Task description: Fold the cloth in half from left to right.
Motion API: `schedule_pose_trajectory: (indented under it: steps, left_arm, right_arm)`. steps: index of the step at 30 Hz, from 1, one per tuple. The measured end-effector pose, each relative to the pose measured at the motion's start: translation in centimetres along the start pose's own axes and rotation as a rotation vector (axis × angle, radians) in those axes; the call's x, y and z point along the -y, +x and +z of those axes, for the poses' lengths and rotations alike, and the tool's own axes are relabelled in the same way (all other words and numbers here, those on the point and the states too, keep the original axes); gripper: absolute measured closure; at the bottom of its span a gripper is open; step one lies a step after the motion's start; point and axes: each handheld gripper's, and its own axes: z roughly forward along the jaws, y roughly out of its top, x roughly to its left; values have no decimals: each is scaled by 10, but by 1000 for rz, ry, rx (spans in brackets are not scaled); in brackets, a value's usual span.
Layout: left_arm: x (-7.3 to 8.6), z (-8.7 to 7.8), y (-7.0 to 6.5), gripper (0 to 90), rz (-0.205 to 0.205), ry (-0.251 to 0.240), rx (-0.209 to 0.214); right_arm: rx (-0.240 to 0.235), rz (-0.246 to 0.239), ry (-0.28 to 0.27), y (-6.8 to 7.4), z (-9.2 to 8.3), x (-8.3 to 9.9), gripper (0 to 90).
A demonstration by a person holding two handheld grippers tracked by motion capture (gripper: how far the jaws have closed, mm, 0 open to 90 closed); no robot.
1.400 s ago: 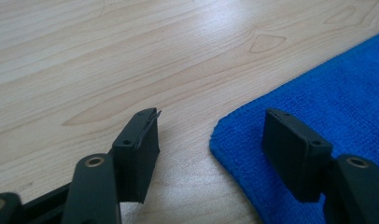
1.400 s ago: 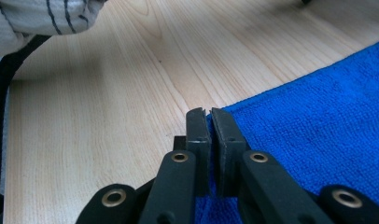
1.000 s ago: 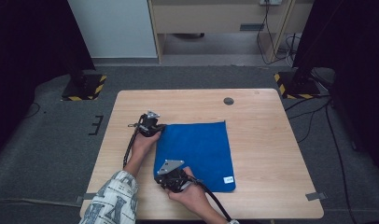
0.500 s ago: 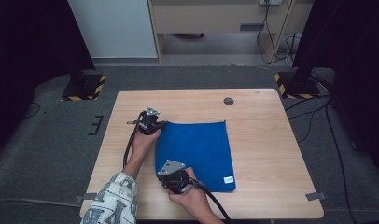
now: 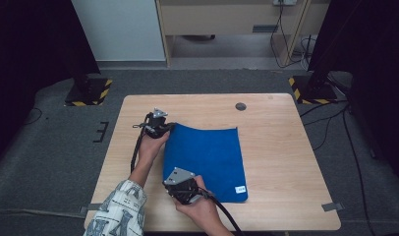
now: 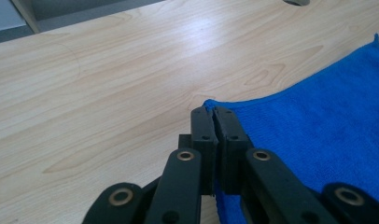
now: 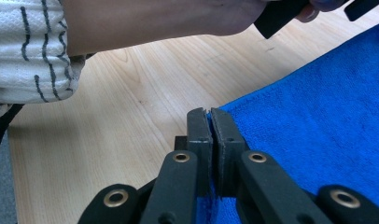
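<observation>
Pinching the blue cloth, the left gripper holds its far corner. The right gripper pinches the near corner above the counter.

The square blue microfibre cloth has a small white label near its corner, its print too small to read.

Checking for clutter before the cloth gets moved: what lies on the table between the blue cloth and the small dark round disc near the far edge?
Nothing: in the high view, bare wood separates the blue cloth from the disc.
</observation>
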Motion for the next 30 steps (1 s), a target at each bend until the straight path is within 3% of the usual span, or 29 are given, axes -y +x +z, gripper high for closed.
schedule_pose_trajectory:
  steps: [11, 20, 22, 30]
  left_arm:
    - [-7, -2, 6, 870, -21, -21, -47]
    - [-4, -7, 13, 870, -17, 1, -57]
    - [-3, -8, 15, 870, 8, 14, -76]
    - [1, -10, 24, 870, -6, 22, -73]
  right_arm:
    - [-2, -16, -29, -2, -7, -10, 880]
    - [-15, -20, -38, 0, -7, -14, 882]
    - [-18, -20, -39, 0, -6, -14, 882]
    - [-25, -30, -35, 5, 1, -21, 882]
